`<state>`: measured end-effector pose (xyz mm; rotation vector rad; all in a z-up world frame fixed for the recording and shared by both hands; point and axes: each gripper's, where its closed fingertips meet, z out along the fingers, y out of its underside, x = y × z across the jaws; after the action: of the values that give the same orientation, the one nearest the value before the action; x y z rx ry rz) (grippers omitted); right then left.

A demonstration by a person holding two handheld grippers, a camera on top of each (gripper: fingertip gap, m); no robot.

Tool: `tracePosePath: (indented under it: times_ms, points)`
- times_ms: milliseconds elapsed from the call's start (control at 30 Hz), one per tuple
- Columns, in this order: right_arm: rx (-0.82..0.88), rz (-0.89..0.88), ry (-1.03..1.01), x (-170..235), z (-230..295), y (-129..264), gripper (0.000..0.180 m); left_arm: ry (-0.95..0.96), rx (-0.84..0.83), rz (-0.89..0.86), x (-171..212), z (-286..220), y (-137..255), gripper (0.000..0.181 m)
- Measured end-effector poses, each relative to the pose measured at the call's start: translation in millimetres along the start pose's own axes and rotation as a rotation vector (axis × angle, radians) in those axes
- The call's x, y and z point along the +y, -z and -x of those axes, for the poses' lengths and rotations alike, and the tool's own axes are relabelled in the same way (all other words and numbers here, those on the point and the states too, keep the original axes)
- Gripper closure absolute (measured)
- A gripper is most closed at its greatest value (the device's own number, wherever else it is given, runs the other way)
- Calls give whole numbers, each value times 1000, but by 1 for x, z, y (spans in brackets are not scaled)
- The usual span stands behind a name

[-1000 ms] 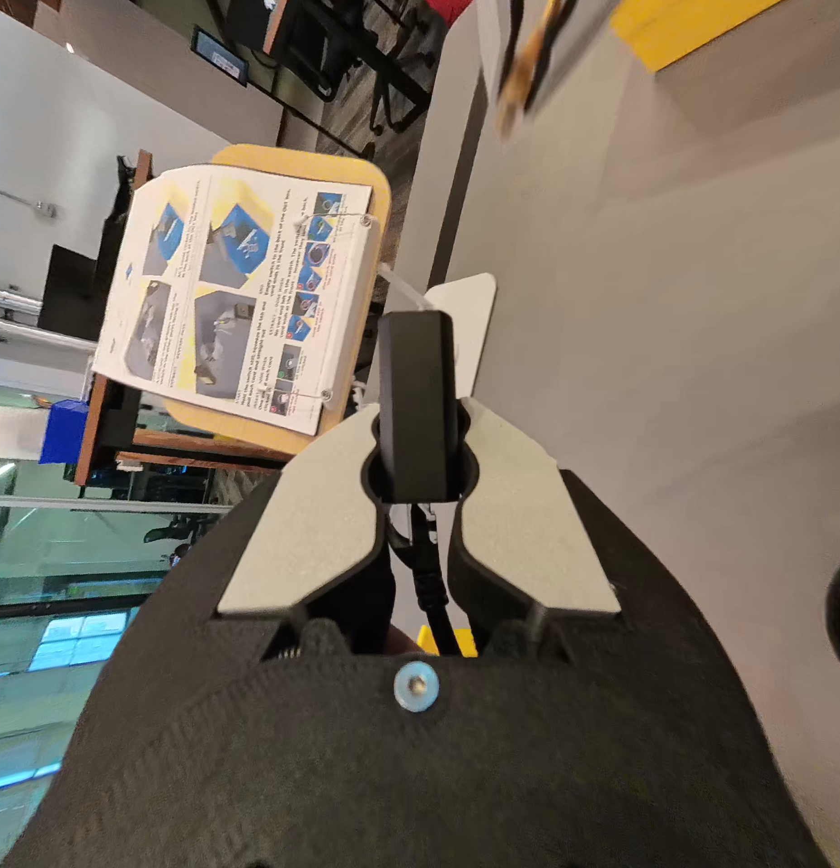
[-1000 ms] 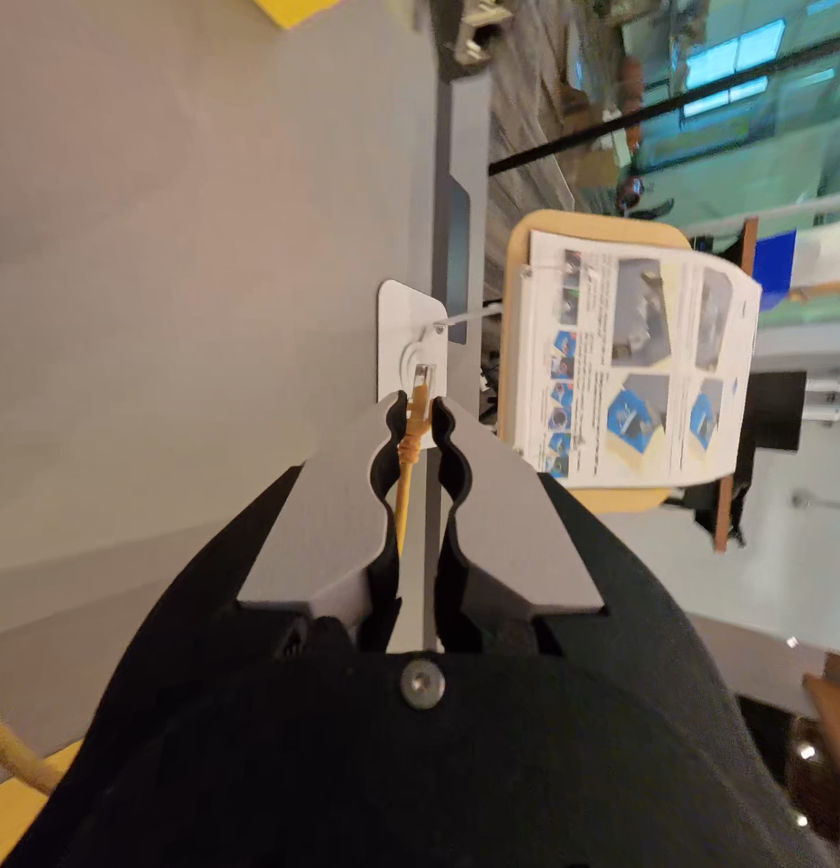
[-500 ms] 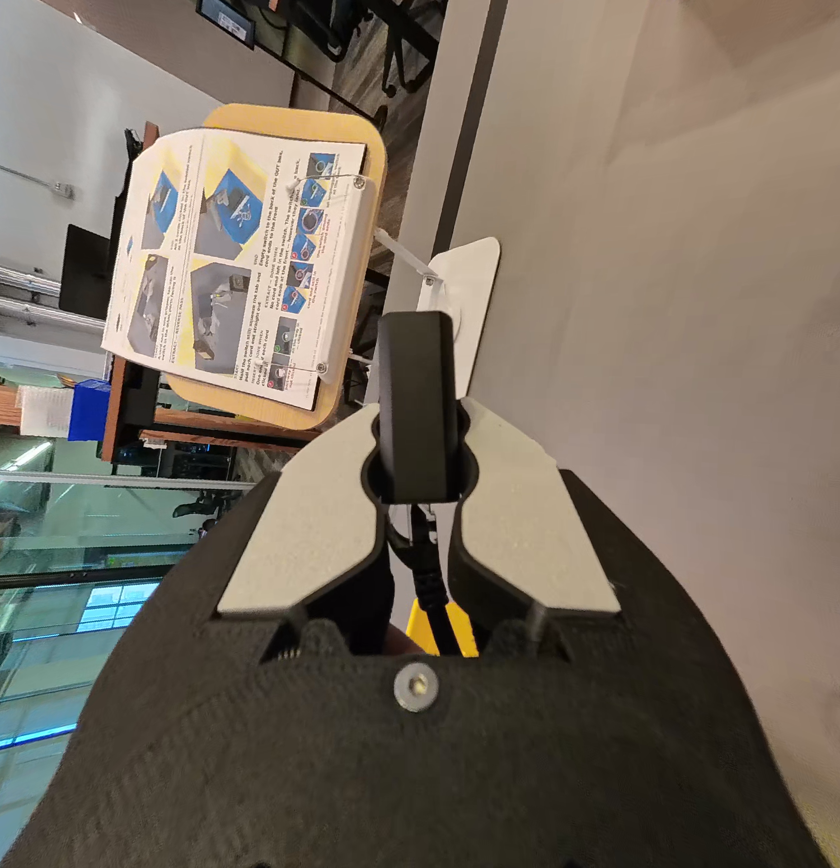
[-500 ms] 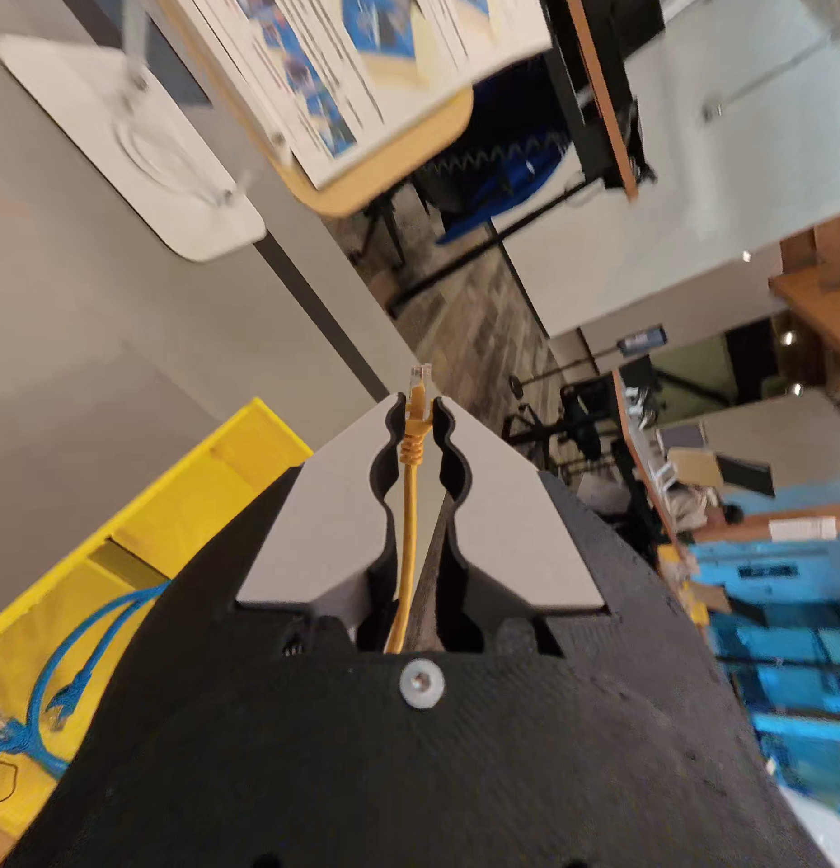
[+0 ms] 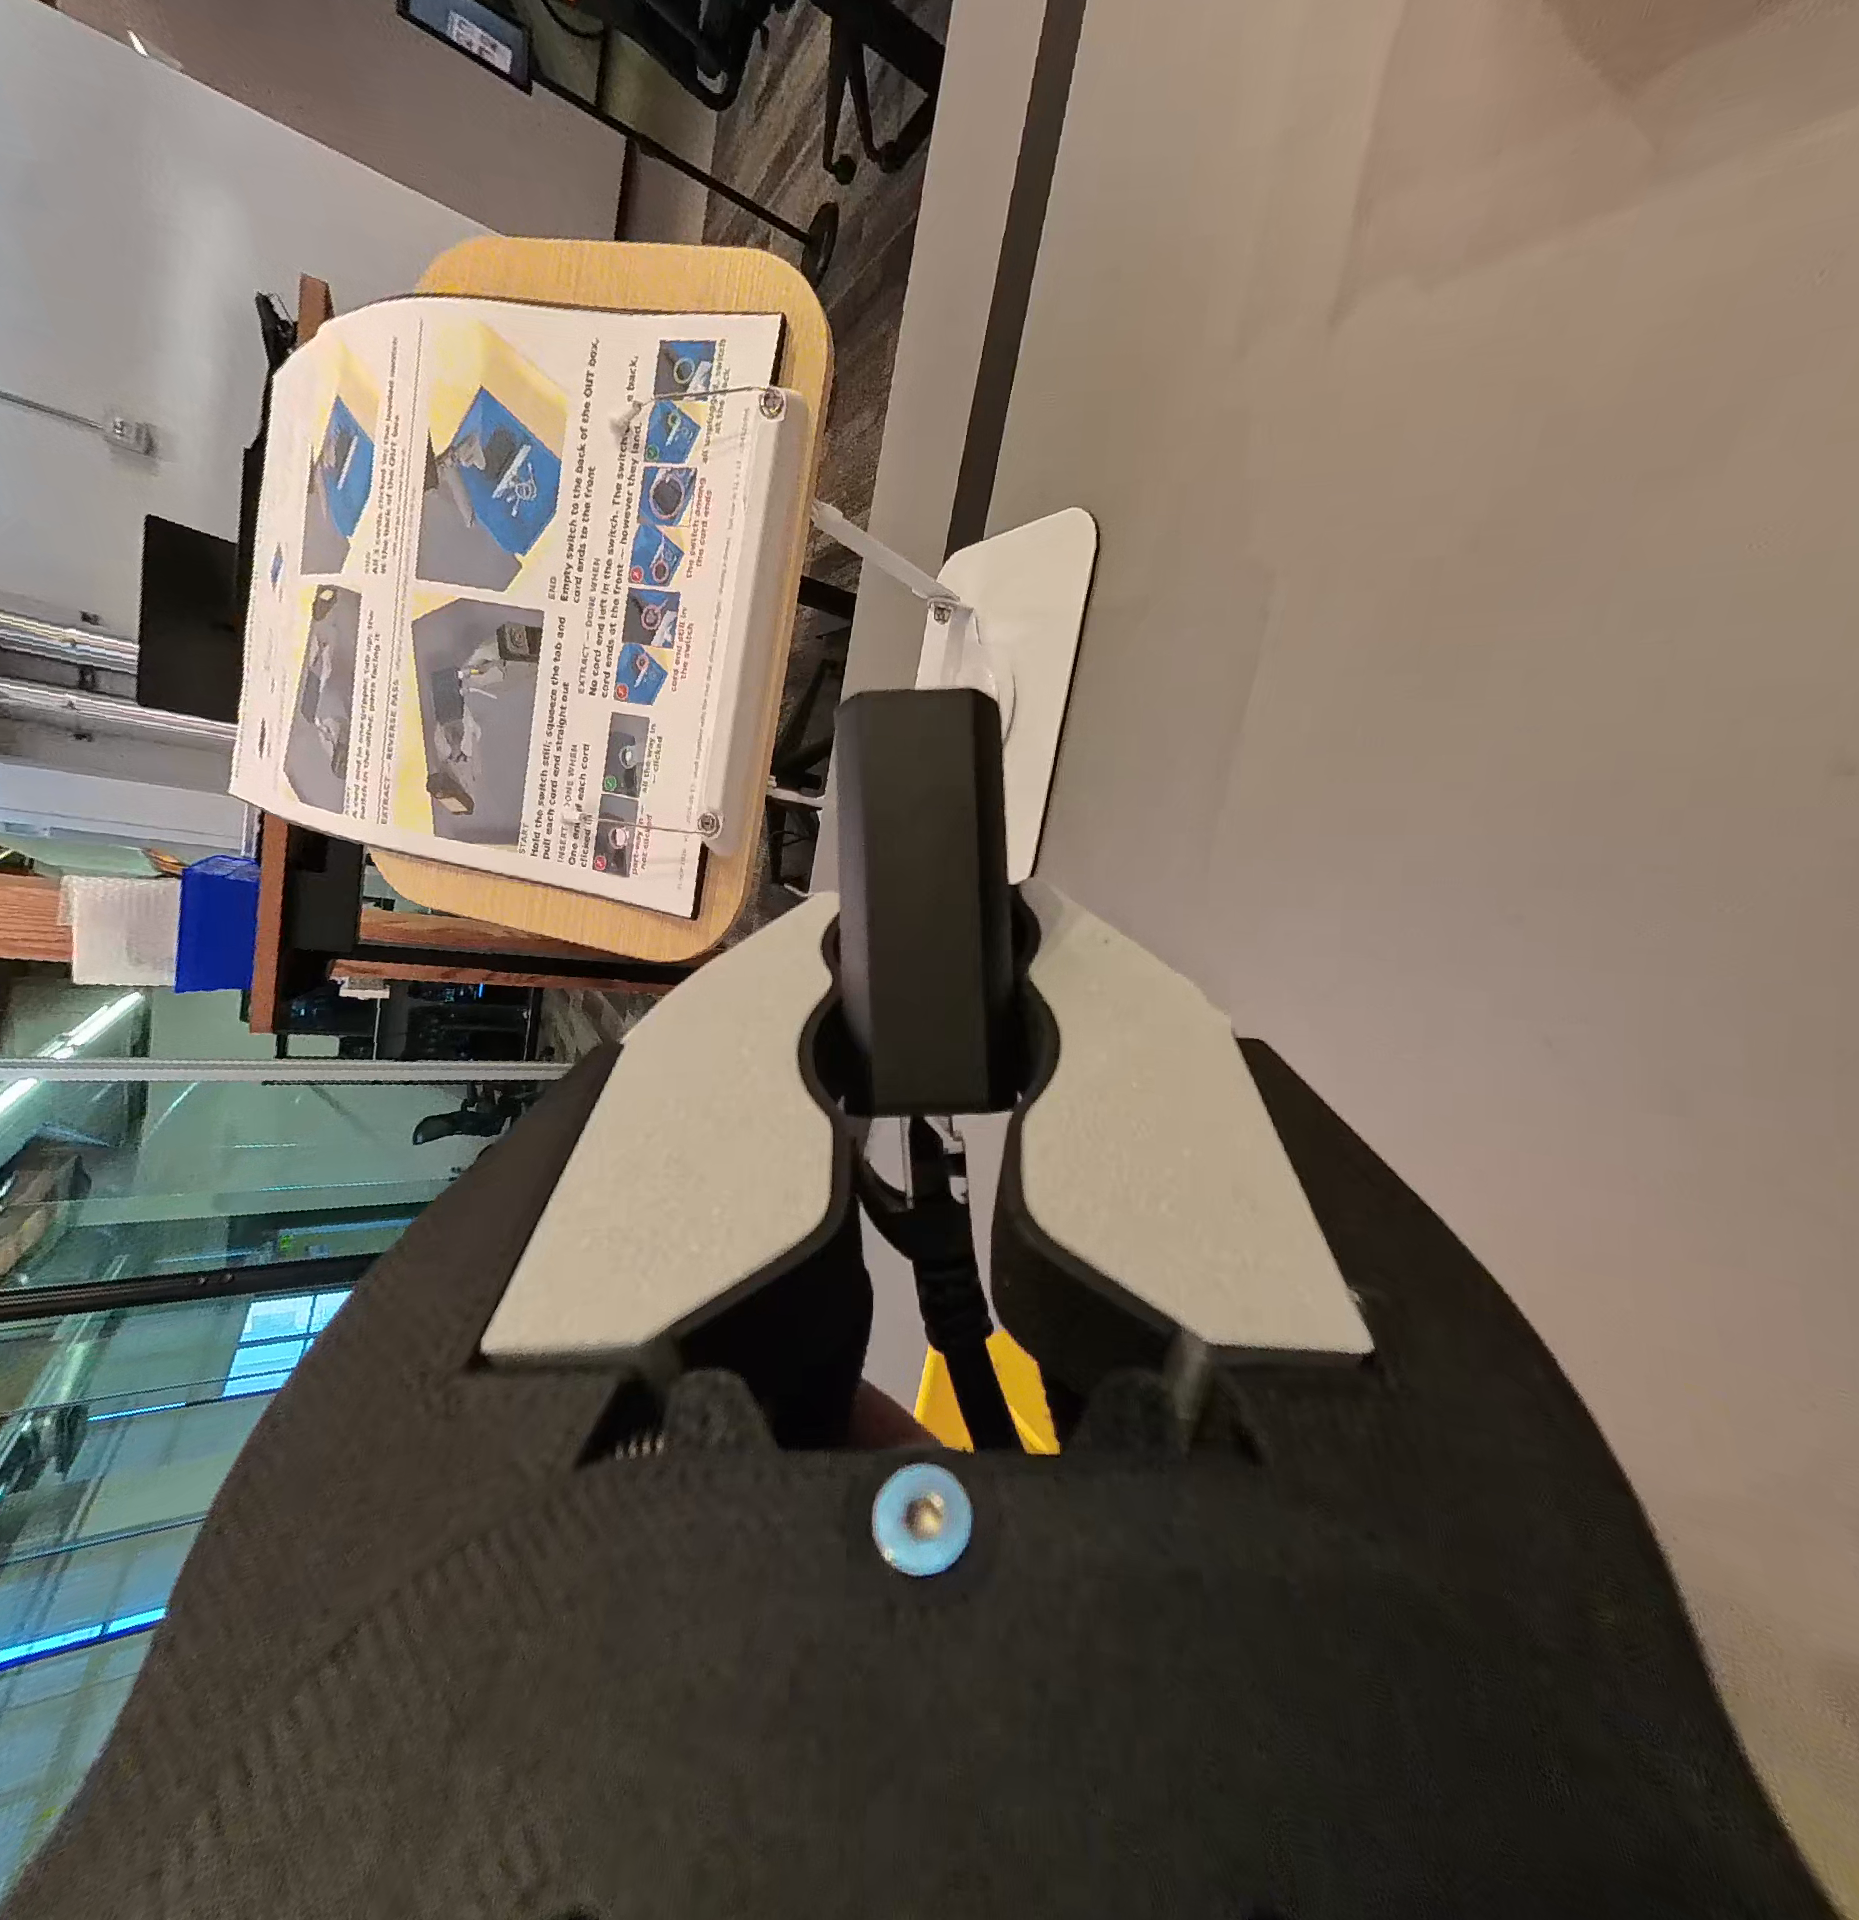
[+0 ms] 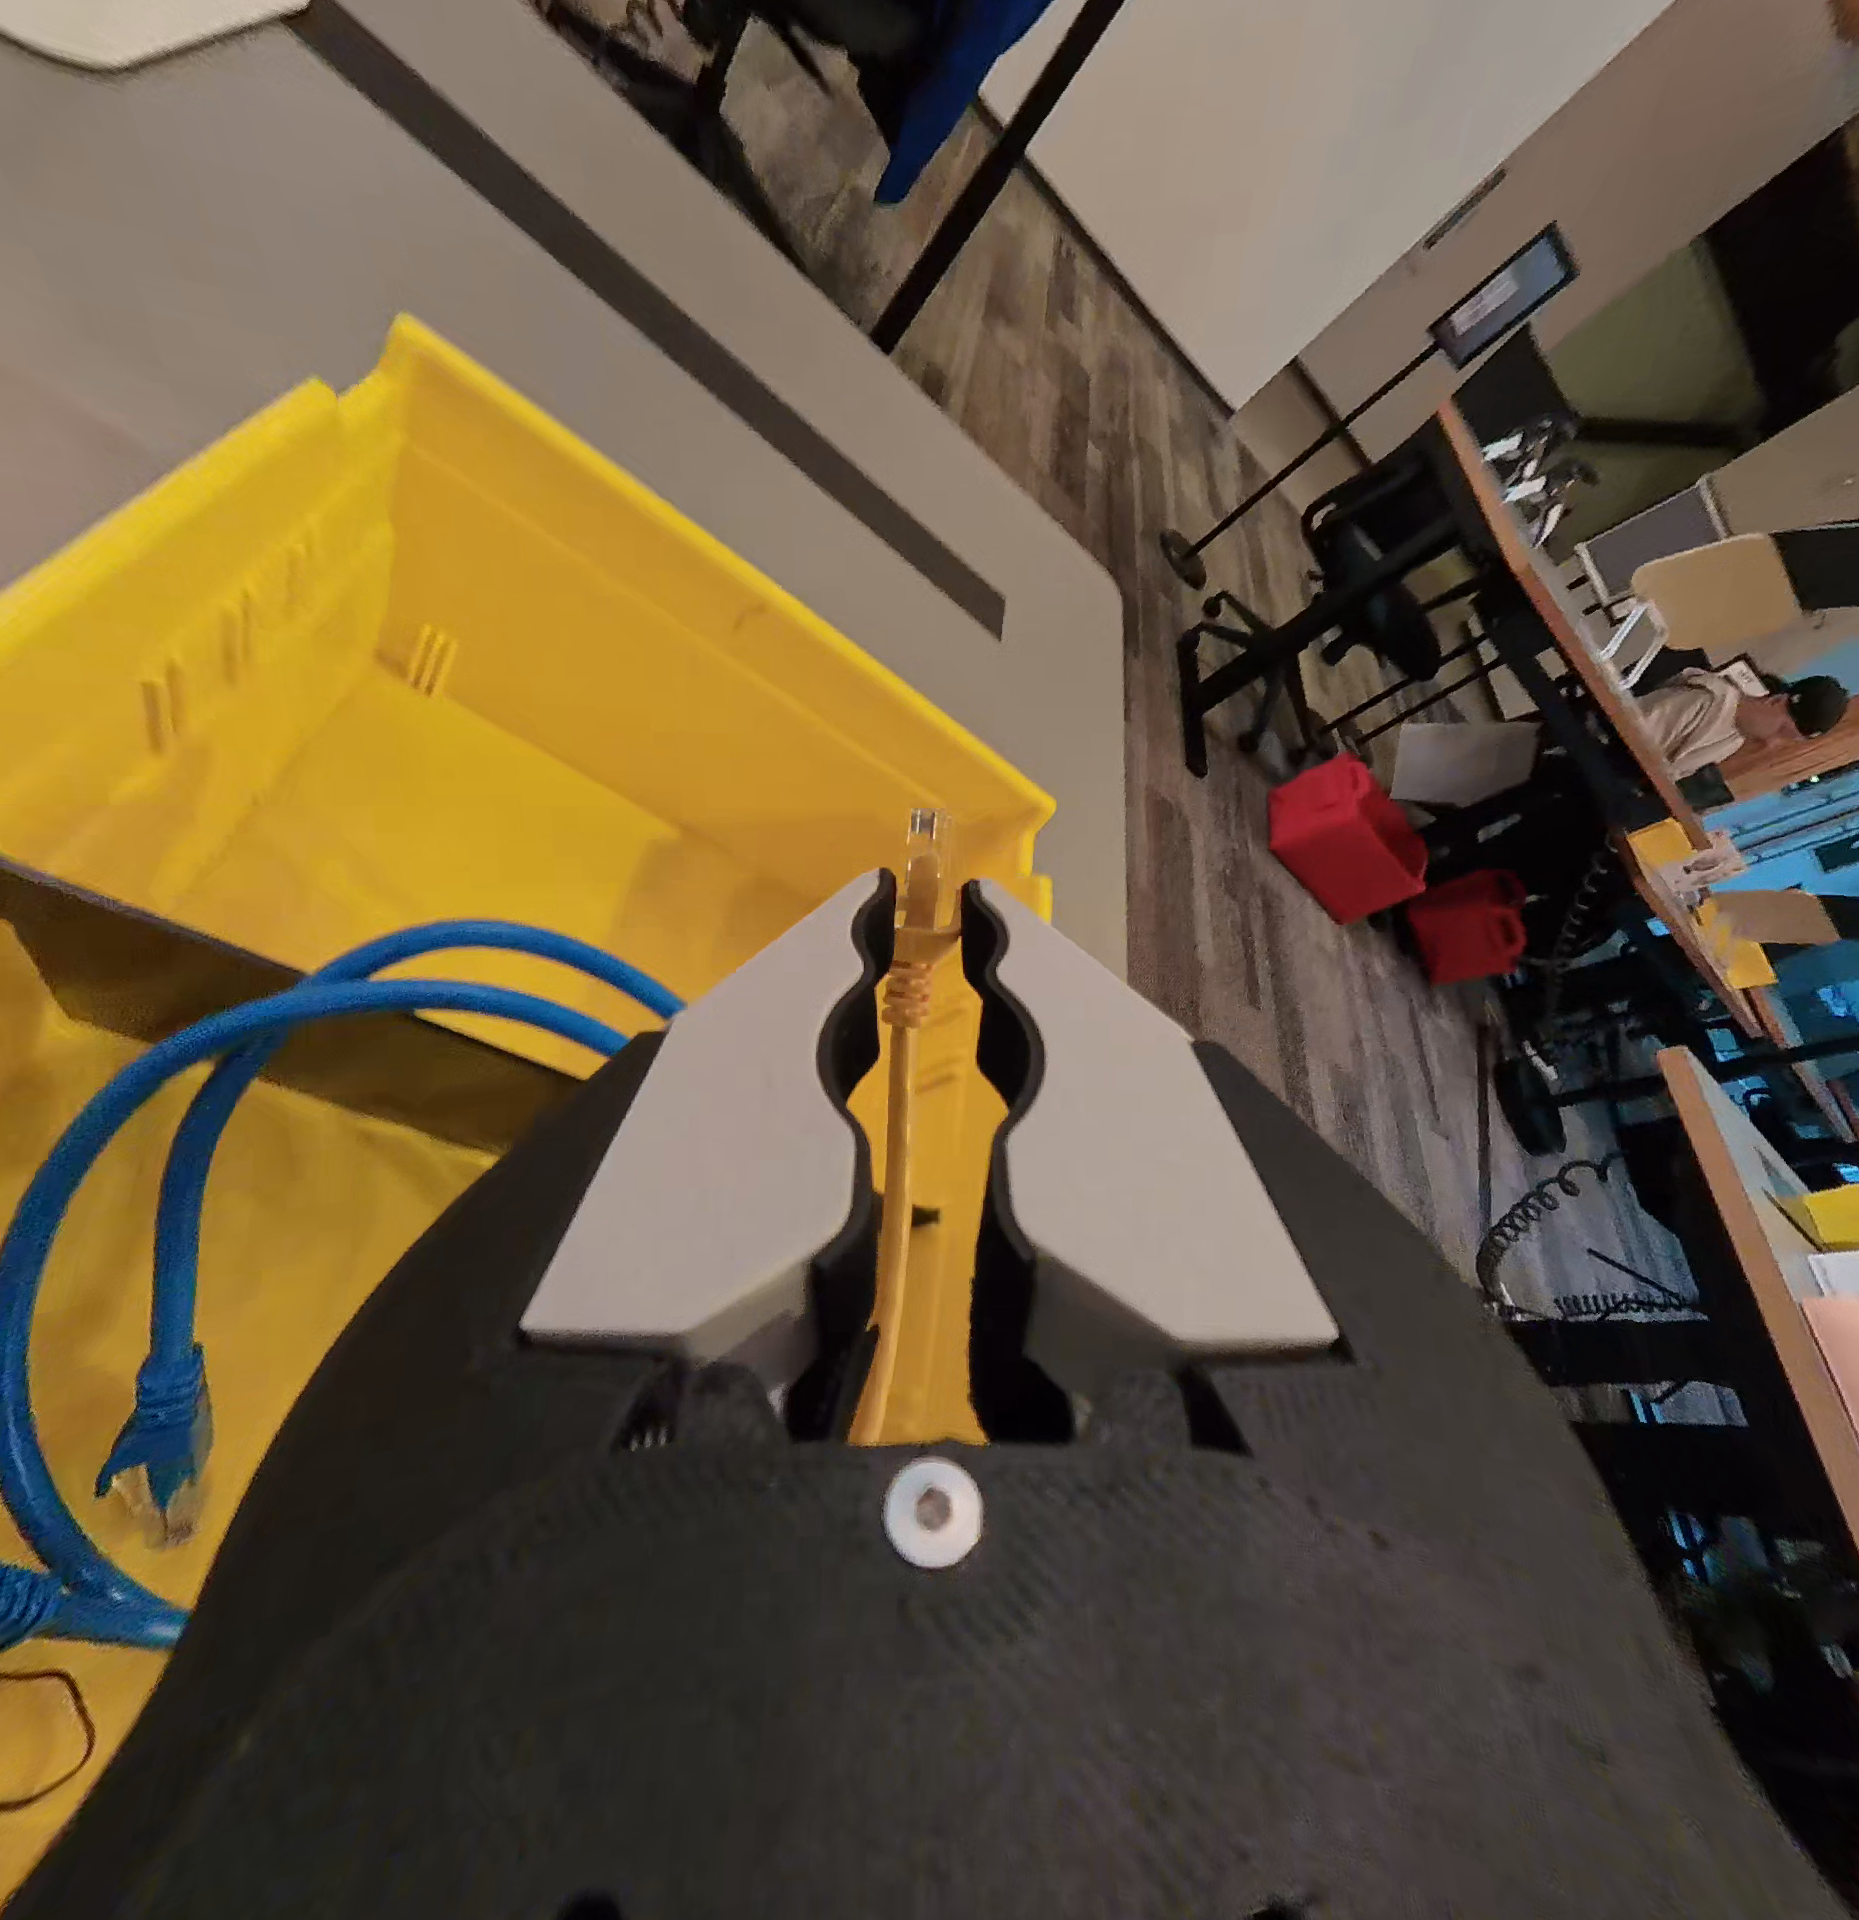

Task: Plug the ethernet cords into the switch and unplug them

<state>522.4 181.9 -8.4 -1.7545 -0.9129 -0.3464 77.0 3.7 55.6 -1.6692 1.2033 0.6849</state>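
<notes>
My left gripper [image 5: 925, 914] is shut on the black switch [image 5: 920, 894], held edge-on above the grey table. A black cord [image 5: 951, 1320] hangs from the switch's near end between the fingers. My right gripper [image 6: 927, 894] is shut on the yellow ethernet cord [image 6: 894, 1143], with its clear plug [image 6: 927, 836] sticking out past the fingertips. It is over a yellow bin [image 6: 509, 665]. A blue ethernet cord [image 6: 156, 1143] lies looped in the bin at the left, its plug end [image 6: 161, 1444] loose.
A white stand base [image 5: 1029, 665] sits on the grey table [image 5: 1476, 727] and carries an instruction sheet [image 5: 509, 592] on a wooden board. Past the table edge [image 6: 696, 343] are the floor, chairs, red boxes [image 6: 1340, 852] and desks with a seated person. Spacing between my two grippers at the tips: around 50 cm.
My right gripper has swung with the yellow cord away from the white stand base to above the yellow bin. My left gripper has held the switch with only a slight shift of view.
</notes>
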Motion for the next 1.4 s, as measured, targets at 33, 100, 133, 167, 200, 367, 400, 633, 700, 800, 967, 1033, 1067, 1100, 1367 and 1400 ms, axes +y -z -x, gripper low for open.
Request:
tracePosePath:
  times_ms: [33, 100, 133, 167, 200, 367, 400, 633, 700, 800, 967, 1033, 1067, 1100, 1367, 1400]
  points:
    - [-2, 15, 9, 5, 2, -1, 169, -2, 1, -1, -1, 0, -1, 156]
    - [-5, 36, 34, 13, 6, -4, 169, -6, 2, -3, -3, -2, -4, 156]
    - [-12, 47, 47, 16, 9, -5, 169, -7, 3, -5, -4, -3, -5, 156]
    - [-18, 64, 58, 20, 10, -6, 168, -11, 4, -6, -5, -4, -6, 156]
    - [-17, 74, 68, 23, 11, -6, 168, -15, 6, -6, -6, -5, -7, 156]
    - [-110, 151, 91, 40, 27, -14, 167, -30, 14, -4, -7, -9, -7, 156]
    - [-140, 157, 94, 41, 31, -13, 167, -31, 13, -3, -7, -8, -6, 156]
    - [-356, 276, 109, 49, 42, 7, 146, -21, -6, -4, -4, -3, -4, 156]
    - [-385, 295, 125, 47, 39, 14, 139, -21, -13, -5, -4, -2, -4, 156]
    - [-424, 276, 118, 36, 34, 30, 132, -20, -19, -9, -5, -1, -3, 156]
    - [-406, 131, 128, -21, 31, 63, 131, -4, -38, -36, -13, 1, -1, 156]
    - [-442, -19, 151, -70, 57, 80, 131, 0, -53, -57, -19, 2, -2, 156]
    - [-474, -101, 165, -95, 75, 90, 130, 1, -59, -66, -23, 2, -3, 156]
    - [-519, -178, 171, -121, 98, 100, 130, -2, -59, -75, -26, 1, -4, 156]
    - [-528, -644, 496, -266, 234, 154, 134, -88, 12, -66, -47, -20, -10, 156]
    - [-501, -682, 560, -275, 245, 156, 135, -101, 17, -67, -49, -22, -9, 156]
